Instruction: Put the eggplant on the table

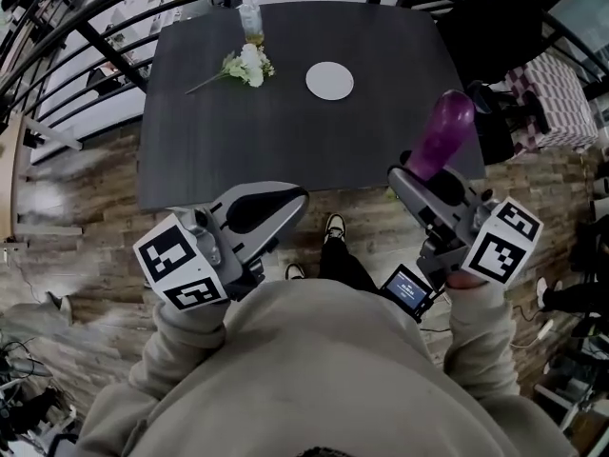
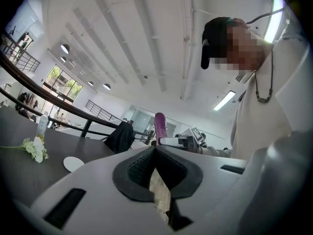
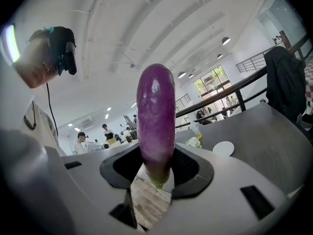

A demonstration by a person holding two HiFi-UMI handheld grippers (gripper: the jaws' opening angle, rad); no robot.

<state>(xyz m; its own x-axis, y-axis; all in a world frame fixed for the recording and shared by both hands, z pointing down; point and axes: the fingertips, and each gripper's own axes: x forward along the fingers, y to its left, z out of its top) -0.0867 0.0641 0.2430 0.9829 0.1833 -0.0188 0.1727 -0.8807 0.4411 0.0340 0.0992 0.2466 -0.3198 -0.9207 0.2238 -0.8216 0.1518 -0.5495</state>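
1. Grey plastic and empty, the left gripper [image 1: 290, 200] hangs level at the near edge of the dark table [image 1: 285, 150]. Its jaws are closed tip to tip with nothing between them. I judge it is held low and idle so that it stays clear of the carrying hand.
2. Toward the table's far left lies a sprig of white flowers [image 1: 249, 65], with a small bottle [image 1: 250, 19] standing just behind it. Both sit near the far edge, which leaves the near half of the top bare.
3. Right of the flowers and apart from them rests a white round plate [image 1: 329, 81] with nothing on it. It is well back from the near edge too.
4. Furthest right, the right gripper [image 1: 407, 174] carries the eggplant [image 1: 443, 129]. Its jaws stand fairly wide but press on the pale stem end, one pad on each side. The glossy purple body therefore sticks up and forward past the tips. Holding it by the end probably leaves its length free to be laid down first.
5. The eggplant is in the air by the table's near right corner and touches nothing but the pads, so it is not yet set down. What seems left is to bring it over the bare top, lower it and open. Being round and gripped at one end, it may roll once released.
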